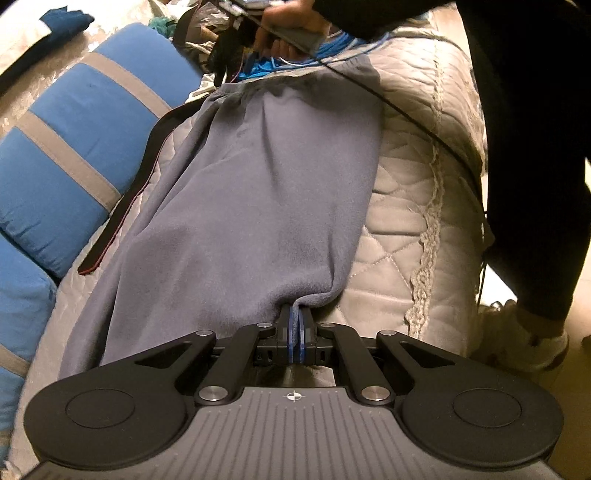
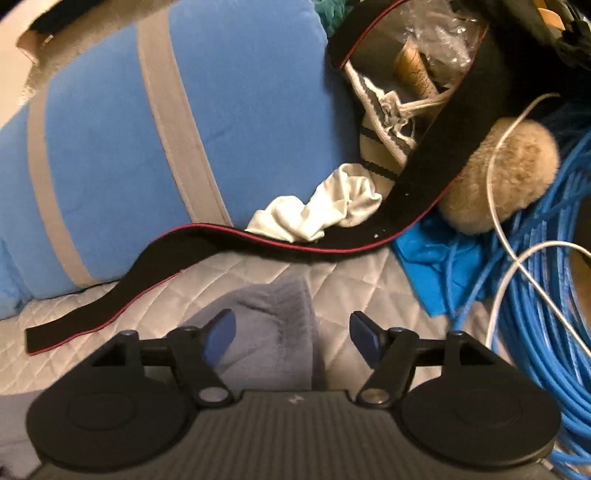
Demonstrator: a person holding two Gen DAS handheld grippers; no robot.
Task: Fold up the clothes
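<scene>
A grey fleece garment lies lengthwise on the quilted bed cover. My left gripper is shut on its near hem, cloth pinched between the blue pads. At the far end a hand holds my right gripper over the garment's other edge. In the right wrist view that right gripper stands open, its blue fingers spread wide above a corner of the grey garment, with nothing between them.
A blue cushion with grey stripes borders the left. A black strap with red edging crosses the quilt. Blue cable coils, a white rag and a fuzzy beige ball crowd the far end. A dark-clothed leg stands at the right.
</scene>
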